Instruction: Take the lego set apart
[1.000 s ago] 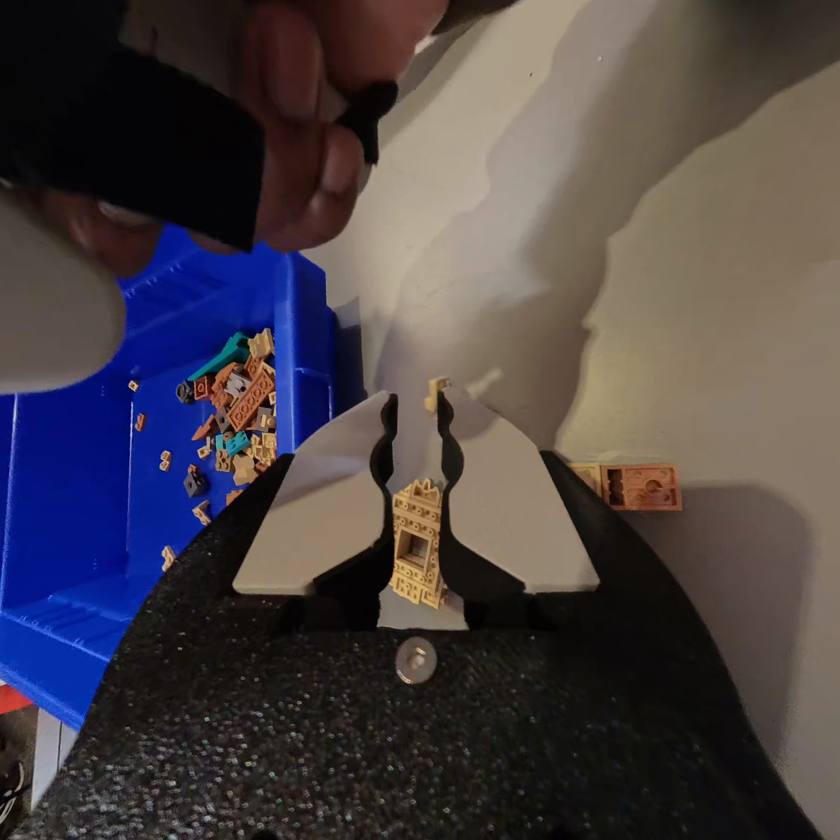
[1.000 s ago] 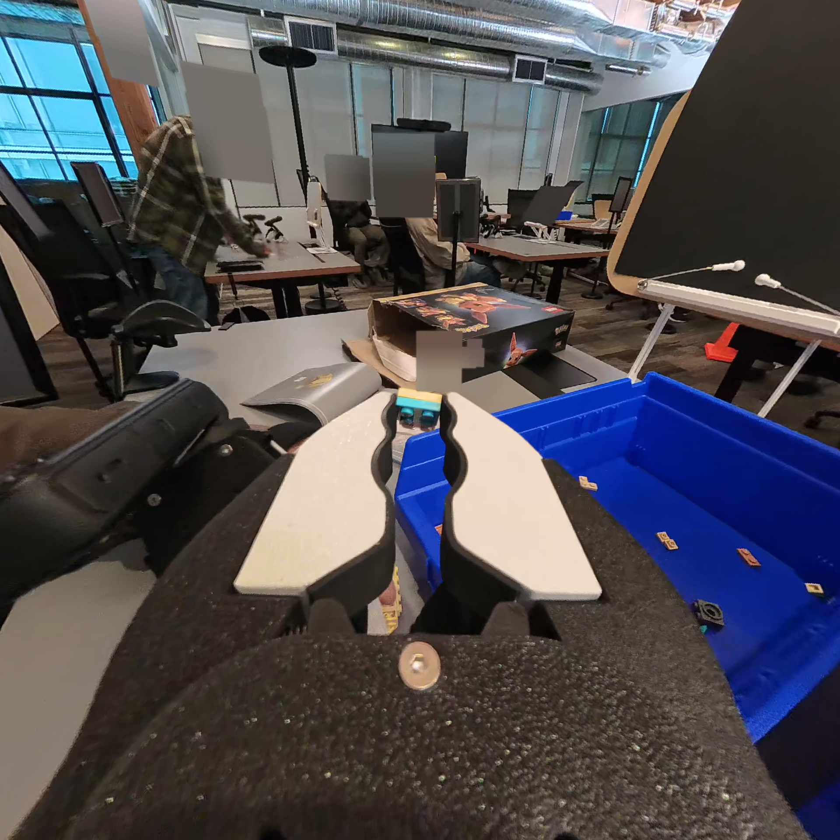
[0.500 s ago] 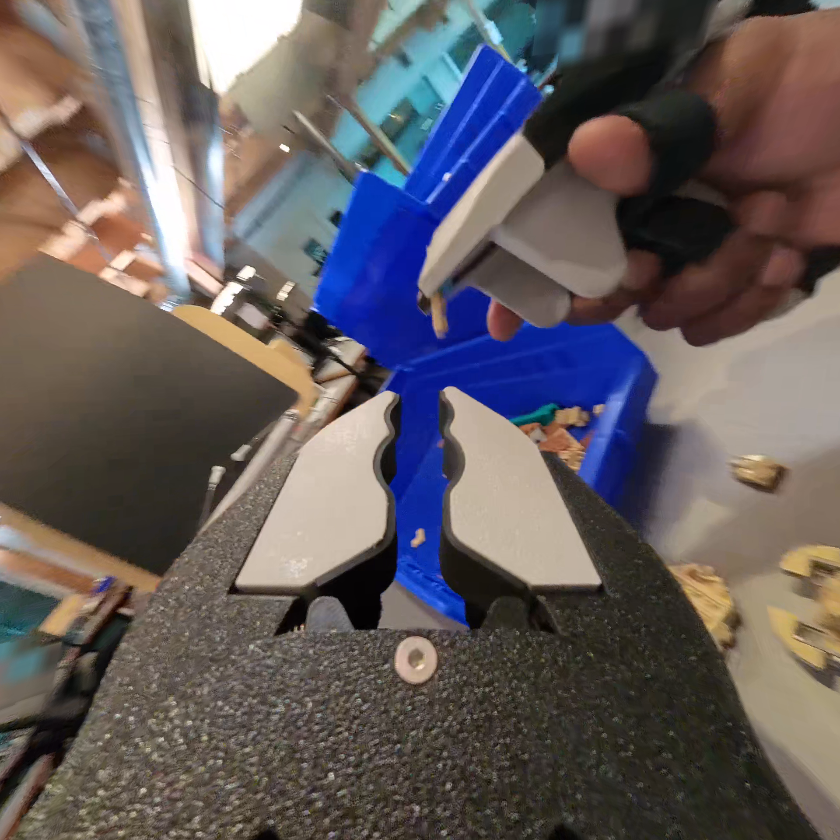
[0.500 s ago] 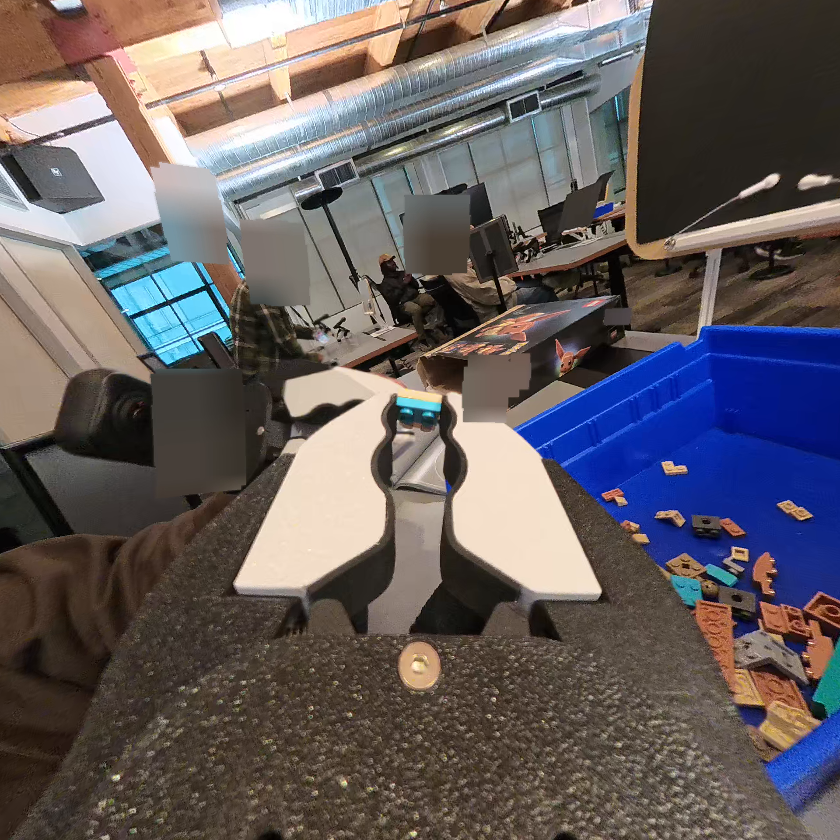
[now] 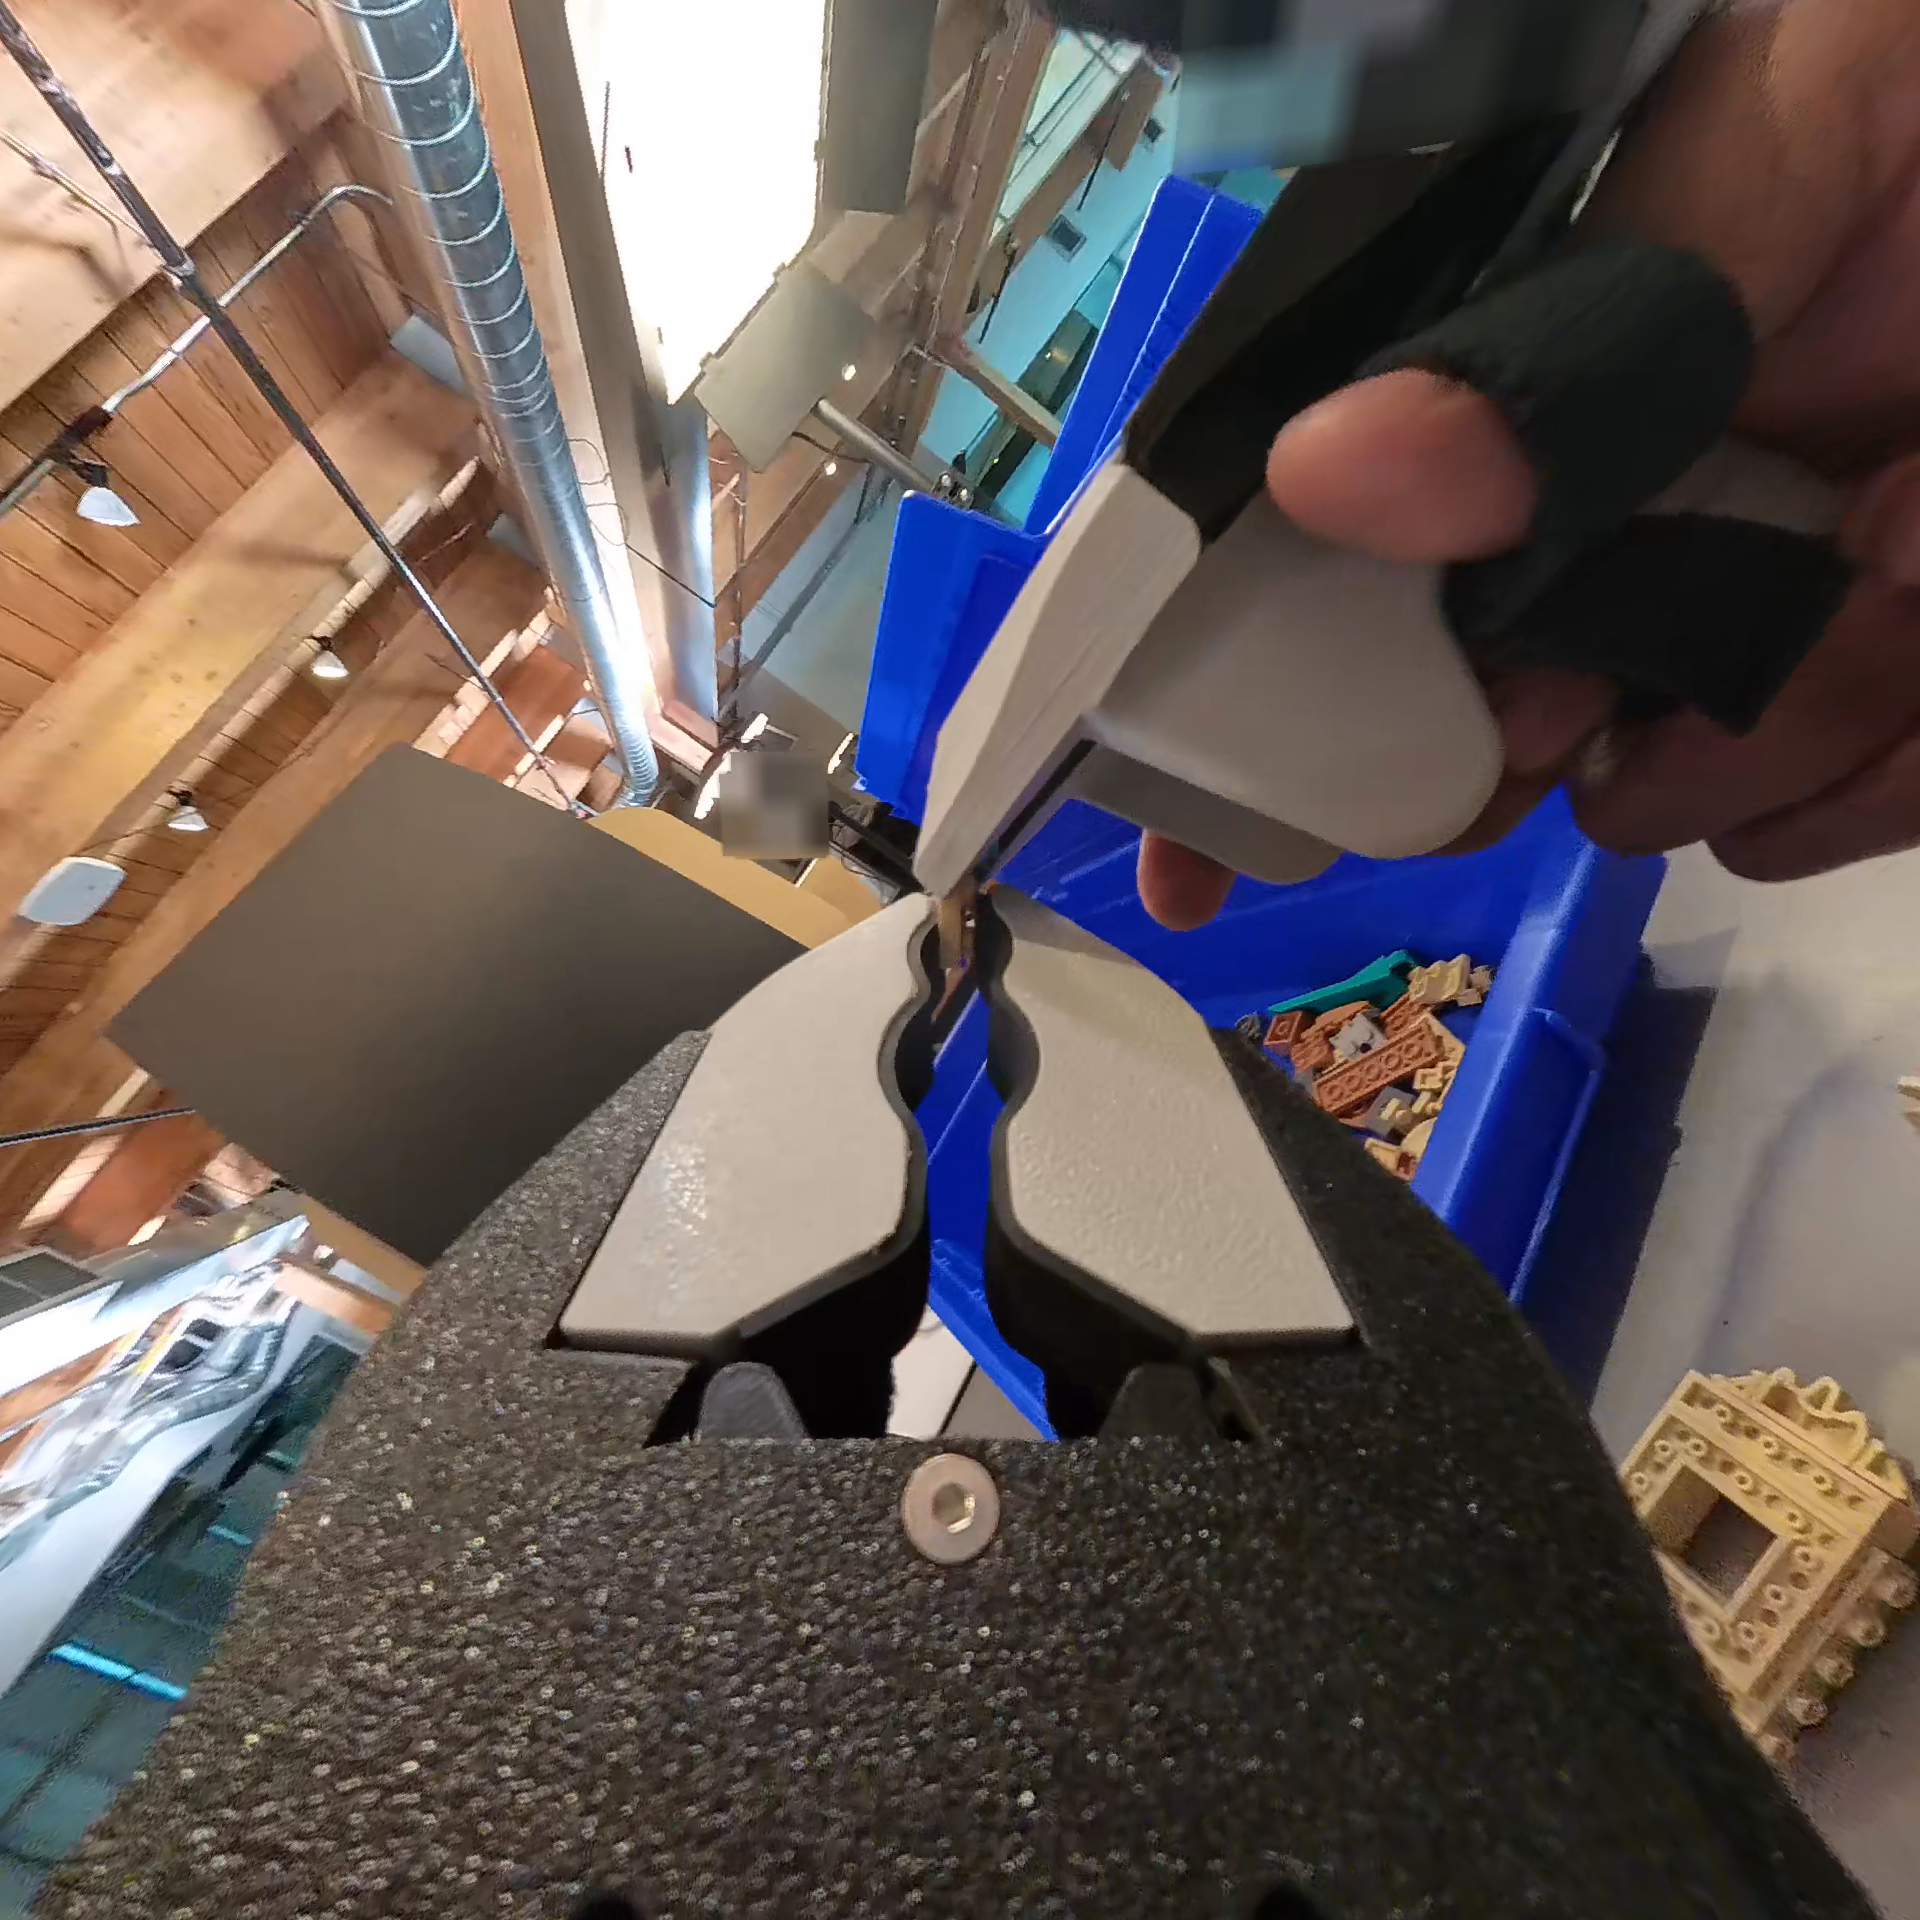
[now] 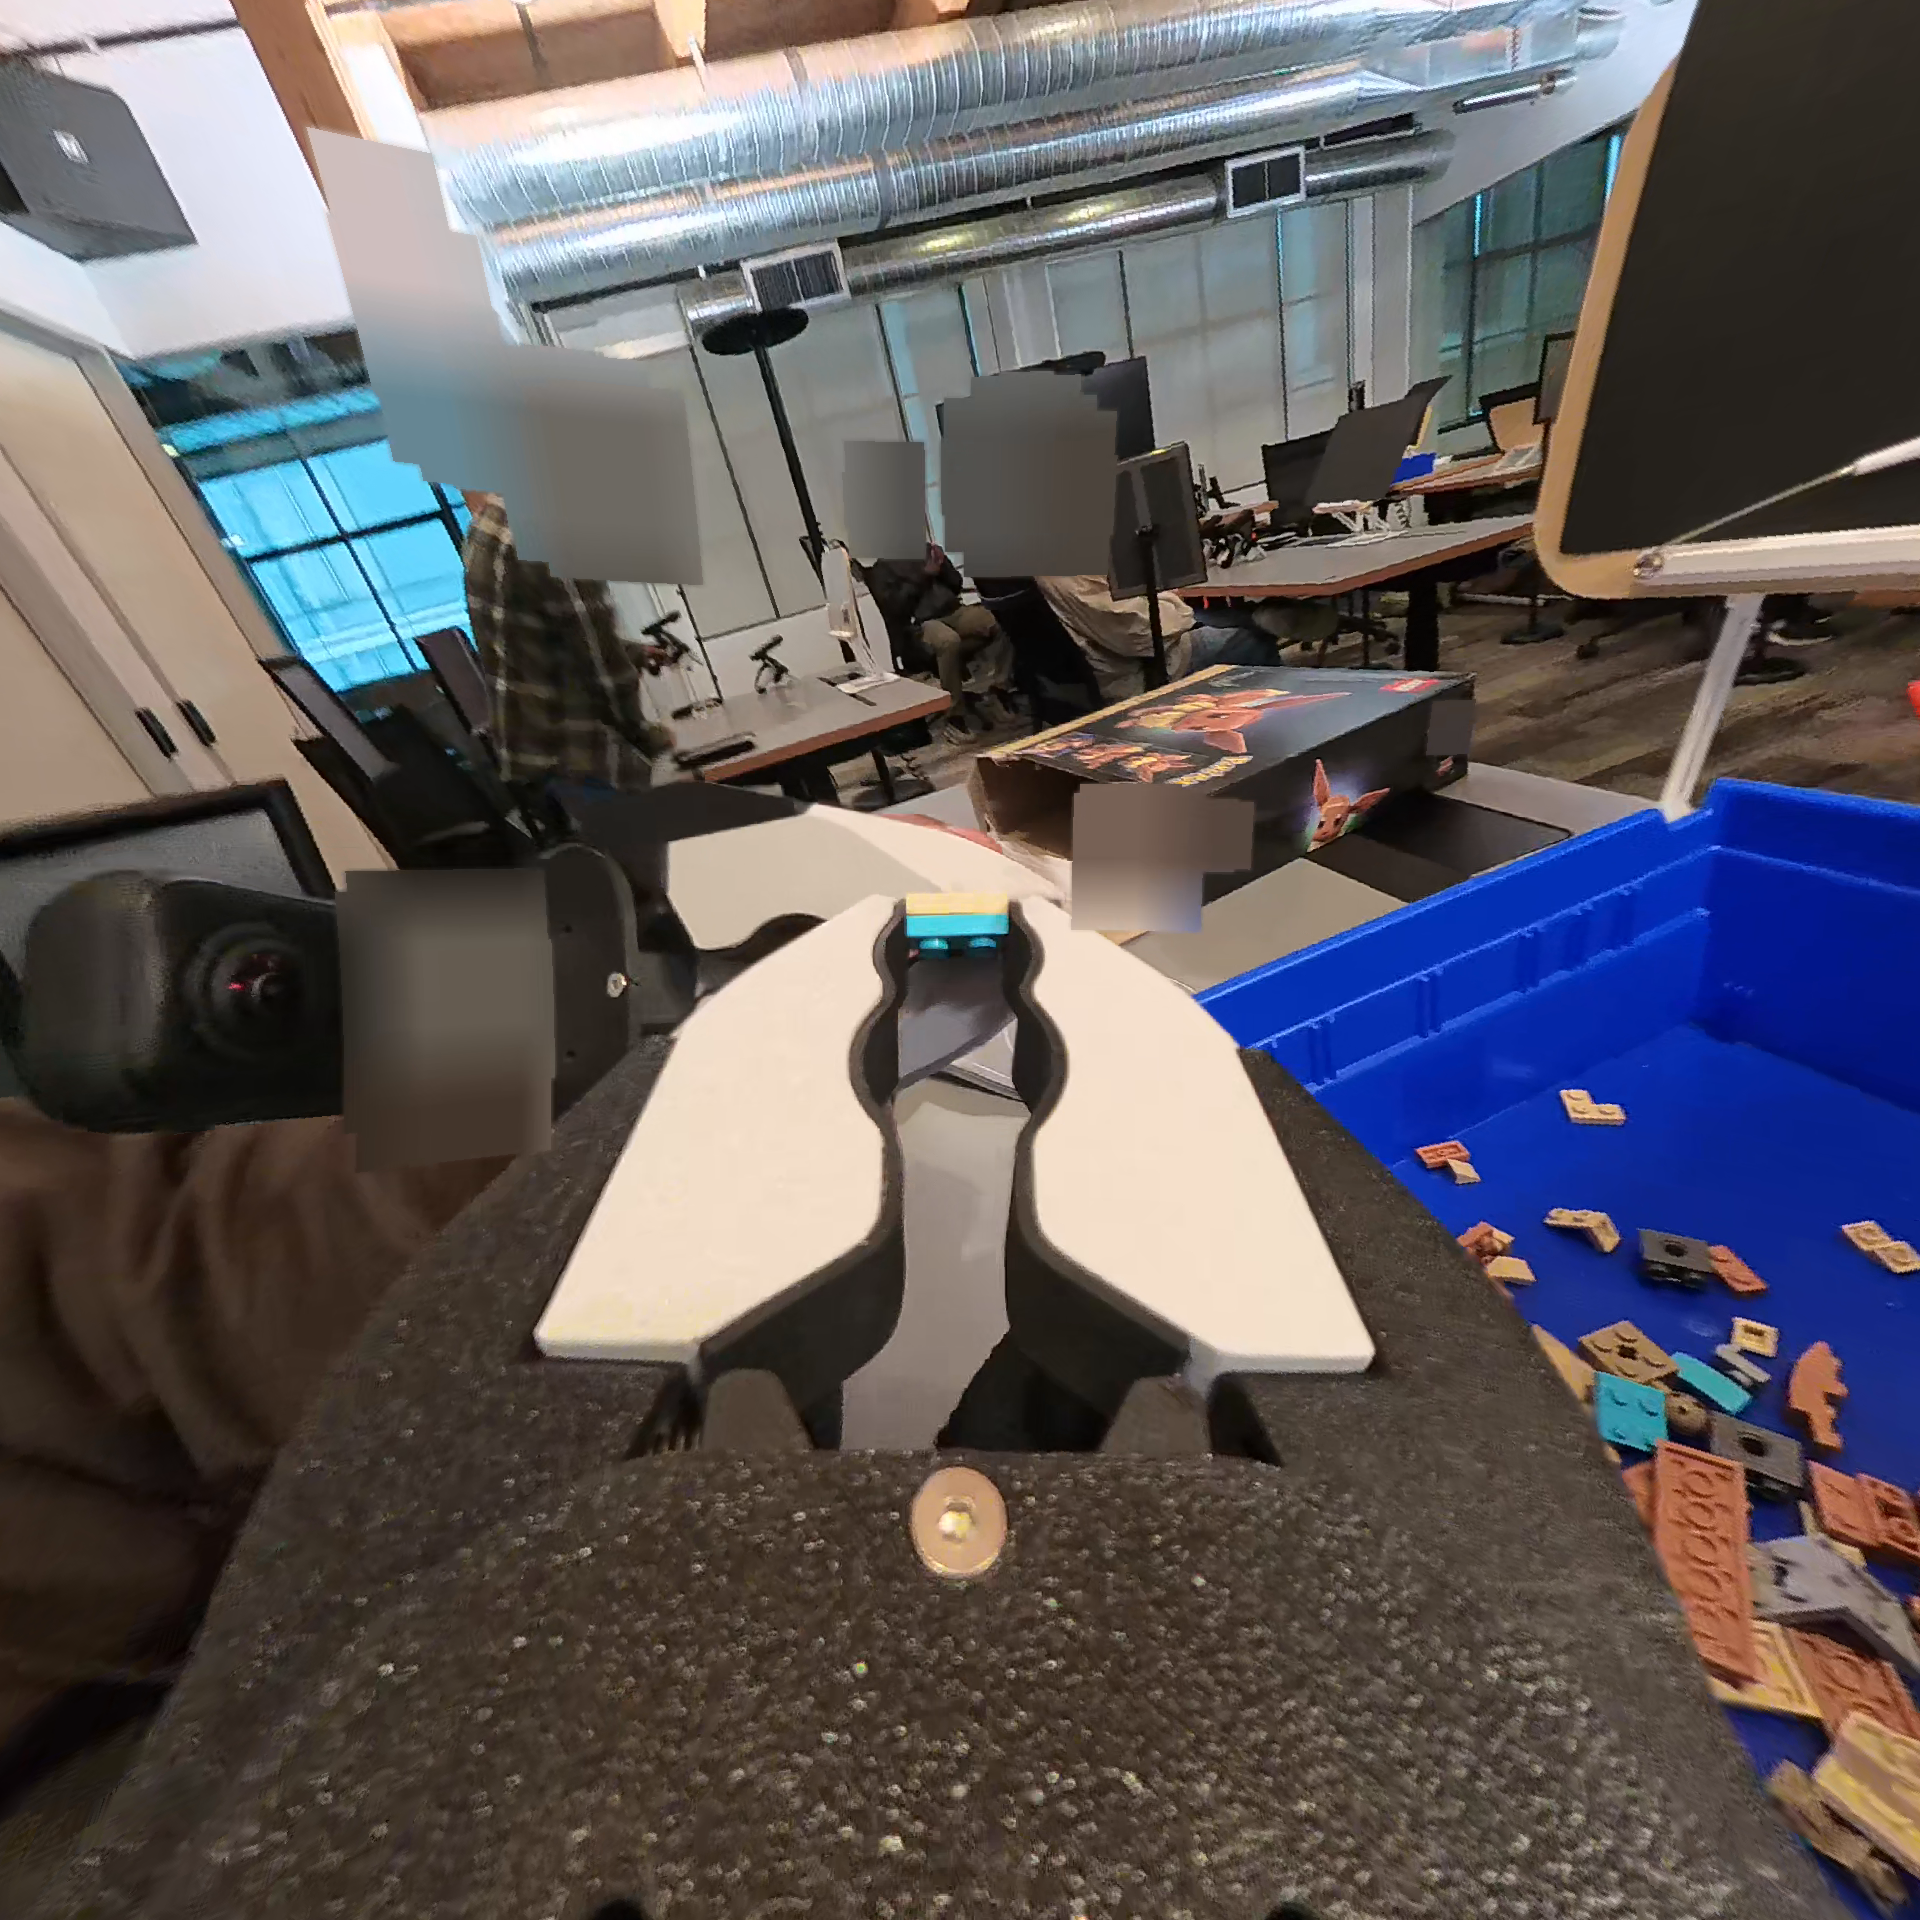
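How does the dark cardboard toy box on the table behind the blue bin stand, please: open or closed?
Open. The box lies flat, and its near end gapes, showing the bare brown cardboard inside; what it holds cannot be told.

I count two tongs, mine on the left and right. One blue bin sits by them, its loose bricks too many to count. Beside the bin: one tan brick assembly; behind it, one printed box.
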`<state>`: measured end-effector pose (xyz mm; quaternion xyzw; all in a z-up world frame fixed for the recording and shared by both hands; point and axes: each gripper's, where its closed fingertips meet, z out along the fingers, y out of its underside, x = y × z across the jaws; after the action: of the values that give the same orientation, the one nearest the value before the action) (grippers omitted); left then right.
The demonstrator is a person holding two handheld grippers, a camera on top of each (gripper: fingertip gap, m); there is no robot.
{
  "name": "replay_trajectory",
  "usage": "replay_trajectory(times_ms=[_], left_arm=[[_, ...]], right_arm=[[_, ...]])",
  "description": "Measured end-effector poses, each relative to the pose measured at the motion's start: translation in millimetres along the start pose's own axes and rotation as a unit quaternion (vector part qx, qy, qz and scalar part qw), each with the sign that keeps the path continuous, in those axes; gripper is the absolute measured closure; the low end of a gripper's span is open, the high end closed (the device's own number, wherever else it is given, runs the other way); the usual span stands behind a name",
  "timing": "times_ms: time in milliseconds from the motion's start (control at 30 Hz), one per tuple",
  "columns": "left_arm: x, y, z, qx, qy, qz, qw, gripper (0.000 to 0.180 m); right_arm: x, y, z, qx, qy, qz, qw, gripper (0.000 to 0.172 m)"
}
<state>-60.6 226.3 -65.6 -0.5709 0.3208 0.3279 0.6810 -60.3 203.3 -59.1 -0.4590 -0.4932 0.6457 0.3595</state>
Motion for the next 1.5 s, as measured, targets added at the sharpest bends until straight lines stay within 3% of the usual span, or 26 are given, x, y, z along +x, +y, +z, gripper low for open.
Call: replay_trajectory(times_ms=[233, 667, 833, 1167, 1367, 1500], left_arm=[[-2, 4, 1, -0.023, -0.042, 0.056, 0.997, 0.176], [-7, 6, 2, -0.031, -0.081, 0.033, 0.996, 0.176], [-9, 1, 0, -0.009, -0.08, 0.012, 0.997, 0.175], [-7, -9, -3, 0.018, -0.097, 0.059, 0.993, 0.171], [-5, -17, -9, 0.049, -0.052, 0.021, 0.997, 0.176], [-5, -19, -13, 0.059, -0.018, 0.008, 0.998, 0.176]], right_arm=[[3, 3, 0, -0.022, 0.032, -0.076, 0.996, 0.154], [4, -1, 4, -0.002, 0.088, -0.138, 0.986, 0.154], [1, -6, 3, 0.015, 0.078, -0.115, 0.99, 0.154], [5, -12, -2, 0.045, 0.036, -0.014, 0.998, 0.155], [-2, -13, -3, 0.045, -0.011, 0.015, 0.999, 0.154], [-7, -12, -4, 0.023, -0.023, -0.01, 0.999, 0.155]])
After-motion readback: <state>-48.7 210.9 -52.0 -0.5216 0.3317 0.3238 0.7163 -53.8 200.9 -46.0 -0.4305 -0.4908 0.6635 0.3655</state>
